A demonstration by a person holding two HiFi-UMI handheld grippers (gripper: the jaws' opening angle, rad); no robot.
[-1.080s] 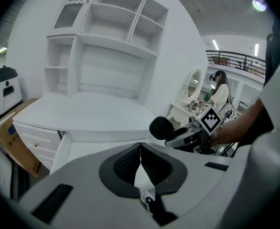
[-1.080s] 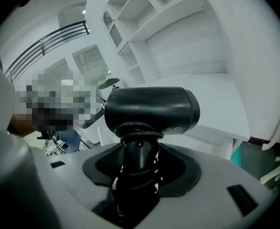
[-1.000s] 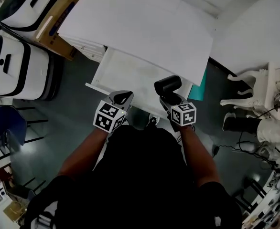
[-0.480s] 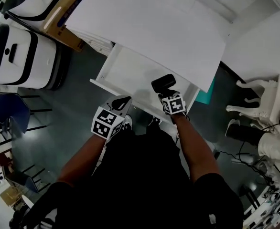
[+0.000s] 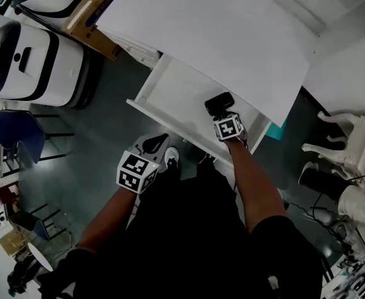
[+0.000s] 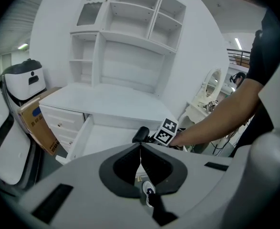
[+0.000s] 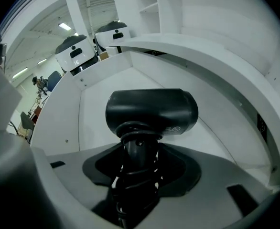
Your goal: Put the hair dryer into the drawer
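The black hair dryer (image 5: 218,103) hangs over the open white drawer (image 5: 170,86) of the desk, toward the drawer's right end. My right gripper (image 5: 222,114) is shut on its handle. In the right gripper view the dryer's barrel (image 7: 152,111) lies crosswise above the jaws, and the handle with its wound cord (image 7: 136,168) sits between them, with the drawer's floor (image 7: 106,94) behind. My left gripper (image 5: 160,139) is shut and empty, held back in front of the drawer's front edge. Its jaws (image 6: 140,146) meet, and past them I see the dryer (image 6: 141,134).
The white desk top (image 5: 220,36) overhangs the drawer's far side. A cardboard box (image 5: 92,17) and white machines (image 5: 27,61) stand to the left, with a blue chair (image 5: 17,142) nearer. An ornate white chair (image 5: 350,136) stands to the right. The person's shoe (image 5: 171,157) is below the drawer.
My right gripper has carried the hair dryer forward from the drawer's front edge to over the drawer. My left gripper has stayed back and shut.
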